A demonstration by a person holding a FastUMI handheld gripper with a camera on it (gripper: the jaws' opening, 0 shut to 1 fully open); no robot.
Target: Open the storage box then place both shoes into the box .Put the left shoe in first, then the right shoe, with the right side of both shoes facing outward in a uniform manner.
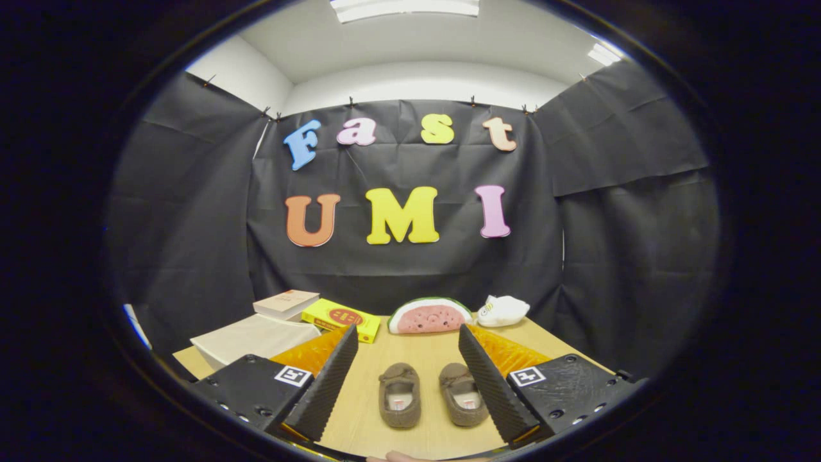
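My gripper [407, 359] hangs with its fingers spread wide and nothing in them. The two brown shoes [431, 394] lie side by side on the desk [417, 350] between them. Beyond, at 12 o'clock, sits a watermelon-slice cushion [430, 316]; at 1 a white toy [503, 310]; at 11 a yellow box [341, 319], a book [286, 303] and a pale box [253, 338]. Their print is too small to read. Black cloth walls the booth.
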